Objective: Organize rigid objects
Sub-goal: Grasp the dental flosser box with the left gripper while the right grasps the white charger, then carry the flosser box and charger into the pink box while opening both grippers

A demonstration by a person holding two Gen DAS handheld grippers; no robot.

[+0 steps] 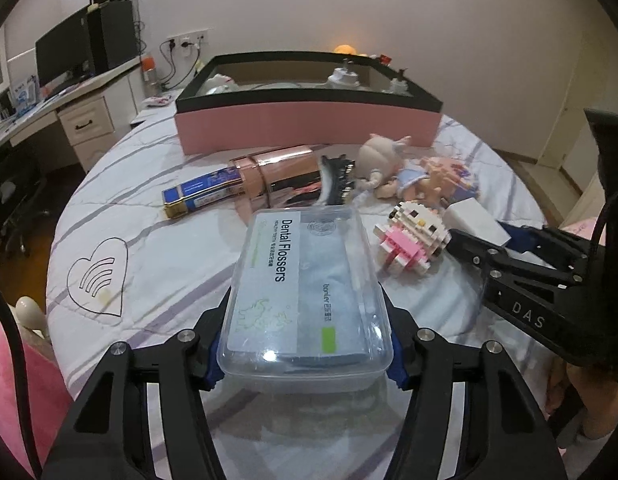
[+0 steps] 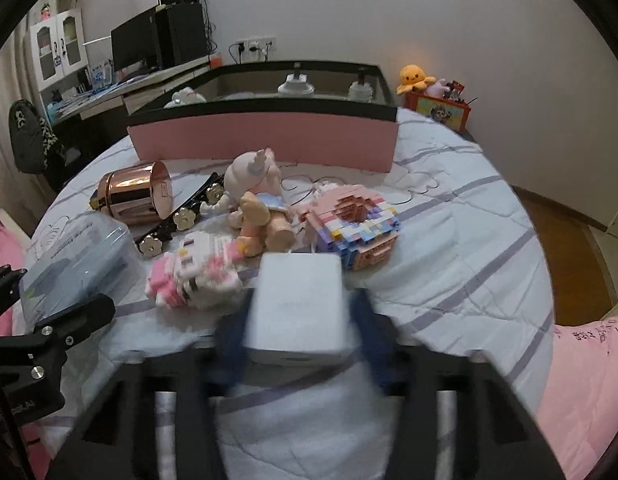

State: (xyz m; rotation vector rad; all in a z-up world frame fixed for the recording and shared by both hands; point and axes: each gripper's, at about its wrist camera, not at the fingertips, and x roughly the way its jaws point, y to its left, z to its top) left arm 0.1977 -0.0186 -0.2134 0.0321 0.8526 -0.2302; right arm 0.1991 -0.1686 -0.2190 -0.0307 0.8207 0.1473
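In the left wrist view, the left gripper [image 1: 305, 364] is clamped on the floss box [image 1: 305, 292] at the lower centre, with its 2 blue pads on the box sides. A block toy [image 1: 413, 236] lies at the right of it on the bed [image 1: 157, 248]. In the right wrist view, the right gripper [image 2: 299, 336] is clamped on a white box [image 2: 299, 300] at the lower centre, though this part is blurred. The pink tray [image 2: 265, 136] stands across the upper centre.
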